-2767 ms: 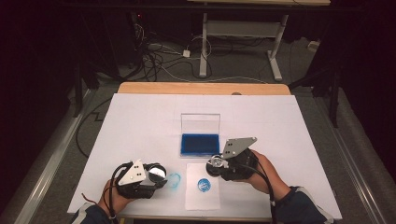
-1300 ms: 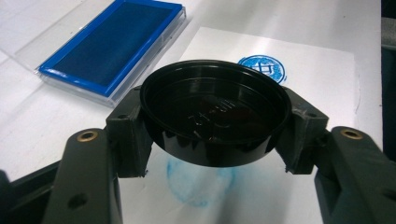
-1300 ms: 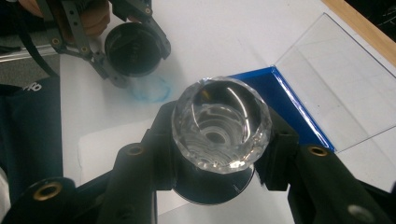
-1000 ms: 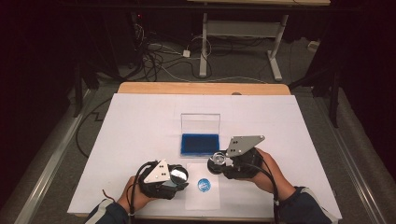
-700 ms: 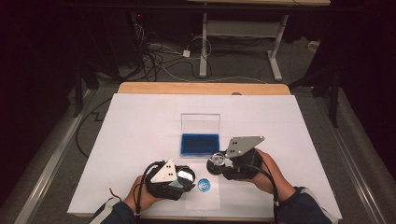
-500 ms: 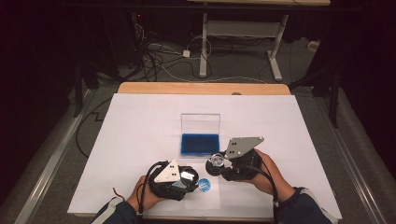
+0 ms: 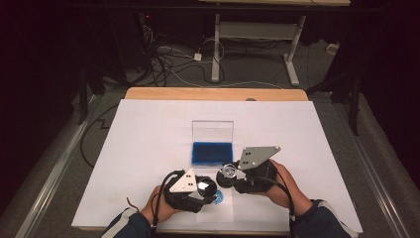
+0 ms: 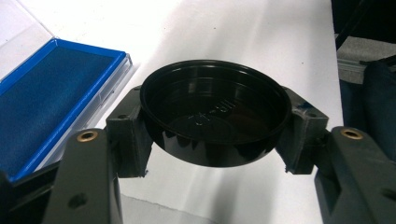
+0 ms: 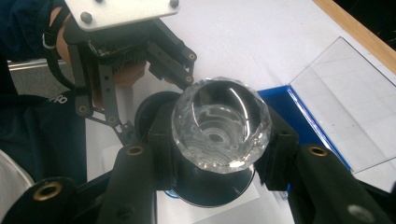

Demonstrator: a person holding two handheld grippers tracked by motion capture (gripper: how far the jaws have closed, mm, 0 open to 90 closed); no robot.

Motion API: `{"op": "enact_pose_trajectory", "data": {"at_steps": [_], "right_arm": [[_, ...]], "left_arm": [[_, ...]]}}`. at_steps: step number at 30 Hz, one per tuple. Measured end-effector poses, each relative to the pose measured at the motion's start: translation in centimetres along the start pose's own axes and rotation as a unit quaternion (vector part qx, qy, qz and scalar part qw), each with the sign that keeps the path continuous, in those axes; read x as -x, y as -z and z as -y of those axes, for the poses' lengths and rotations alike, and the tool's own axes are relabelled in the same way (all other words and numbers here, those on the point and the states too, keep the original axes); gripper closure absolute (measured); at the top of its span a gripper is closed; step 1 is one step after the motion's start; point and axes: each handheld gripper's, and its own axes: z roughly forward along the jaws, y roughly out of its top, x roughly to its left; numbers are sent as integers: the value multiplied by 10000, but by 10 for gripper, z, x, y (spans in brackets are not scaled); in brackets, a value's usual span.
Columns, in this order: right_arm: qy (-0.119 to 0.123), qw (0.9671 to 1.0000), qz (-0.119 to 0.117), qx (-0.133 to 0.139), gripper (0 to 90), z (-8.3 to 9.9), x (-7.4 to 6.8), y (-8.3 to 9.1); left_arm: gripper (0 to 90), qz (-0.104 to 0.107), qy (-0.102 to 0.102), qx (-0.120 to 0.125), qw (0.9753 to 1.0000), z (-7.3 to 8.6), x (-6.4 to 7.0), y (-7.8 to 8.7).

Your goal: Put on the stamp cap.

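A black round cap (image 8: 215, 119), hollow side up, is clamped between the jaws of my left gripper (image 8: 215, 128). In the high view the left gripper (image 7: 204, 189) sits near the table's front edge, its cap (image 7: 207, 187) just left of the right gripper (image 7: 229, 173). The right gripper (image 9: 219, 135) is shut on a clear faceted glass piece (image 9: 219, 122) with a dark base. In the right gripper view the left gripper (image 9: 154, 109) and its cap (image 9: 148, 111) lie close behind the glass piece.
An open blue case (image 7: 212, 152) with an upright clear lid (image 7: 213, 131) lies just beyond both grippers, also seen as the blue case (image 8: 46, 98) and the blue case (image 9: 299, 116). A small paper with a blue disc (image 7: 218, 199) lies under the grippers. White sheet (image 7: 148, 134) covers the table.
My left gripper has slid right along the front edge with the black cap, ending beside the right gripper. The right gripper has stayed in place with the glass piece.
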Motion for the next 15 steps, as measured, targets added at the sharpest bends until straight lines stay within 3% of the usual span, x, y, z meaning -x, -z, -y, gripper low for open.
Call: {"op": "enact_pose_trajectory", "data": {"at_steps": [15], "right_arm": [[38,9999,-107,79,570,-3,-6,-3]], "left_arm": [[361,116,51,165,9998,-6,4,-11]]}}
